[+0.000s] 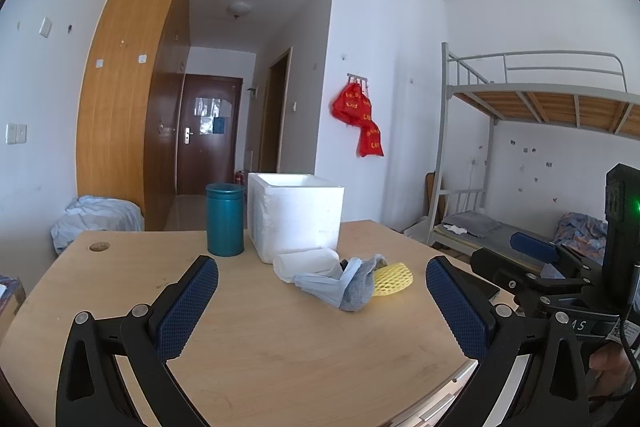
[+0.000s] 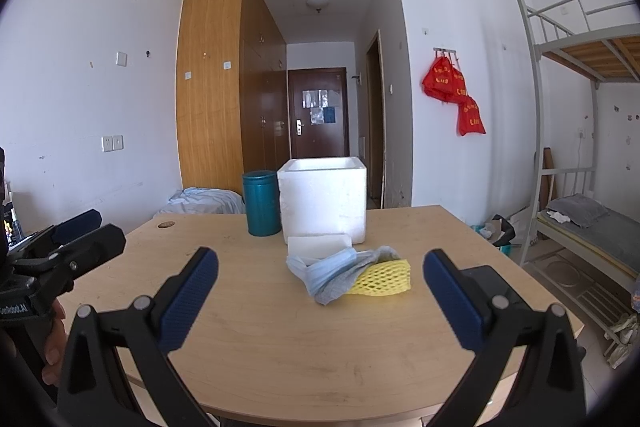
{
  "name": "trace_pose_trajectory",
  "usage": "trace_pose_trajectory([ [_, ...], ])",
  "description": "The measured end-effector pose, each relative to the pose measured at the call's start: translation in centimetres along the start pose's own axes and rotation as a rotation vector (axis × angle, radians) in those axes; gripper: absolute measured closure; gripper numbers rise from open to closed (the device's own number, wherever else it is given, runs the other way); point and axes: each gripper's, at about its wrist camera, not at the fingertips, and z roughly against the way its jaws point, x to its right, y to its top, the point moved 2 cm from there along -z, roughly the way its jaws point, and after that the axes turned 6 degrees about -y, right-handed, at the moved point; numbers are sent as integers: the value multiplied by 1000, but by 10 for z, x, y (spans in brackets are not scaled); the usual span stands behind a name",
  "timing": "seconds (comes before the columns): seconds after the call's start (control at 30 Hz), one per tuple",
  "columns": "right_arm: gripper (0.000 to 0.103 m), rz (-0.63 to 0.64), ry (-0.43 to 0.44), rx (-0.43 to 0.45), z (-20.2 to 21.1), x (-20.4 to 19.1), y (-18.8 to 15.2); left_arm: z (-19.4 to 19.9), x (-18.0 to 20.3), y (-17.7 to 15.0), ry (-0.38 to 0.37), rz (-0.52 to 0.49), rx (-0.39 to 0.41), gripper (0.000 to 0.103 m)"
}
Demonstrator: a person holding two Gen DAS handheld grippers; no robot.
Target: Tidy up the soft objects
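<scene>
A small pile of soft things lies mid-table: a white roll (image 1: 306,264) (image 2: 318,245), a light blue face mask (image 1: 325,283) (image 2: 326,269), a grey cloth (image 1: 360,287) (image 2: 348,281) and a yellow foam net (image 1: 393,279) (image 2: 383,278). Behind it stands an open white foam box (image 1: 296,217) (image 2: 323,197). My left gripper (image 1: 322,301) is open and empty, short of the pile. My right gripper (image 2: 320,297) is open and empty, also short of the pile. The right gripper also shows at the right edge of the left wrist view (image 1: 516,259).
A teal cylindrical can (image 1: 225,219) (image 2: 262,203) stands left of the foam box. The wooden table (image 1: 280,347) (image 2: 320,339) has a cable hole (image 1: 99,246) at its far left. A dark flat object (image 2: 486,283) lies at the right. A bunk bed (image 2: 580,219) stands to the right.
</scene>
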Motion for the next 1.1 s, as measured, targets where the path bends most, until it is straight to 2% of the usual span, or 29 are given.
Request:
trace_pose_trajectory([
  [1.1, 0, -2, 0, 6, 2, 1, 1, 2, 6, -1, 2, -12, 5, 0],
])
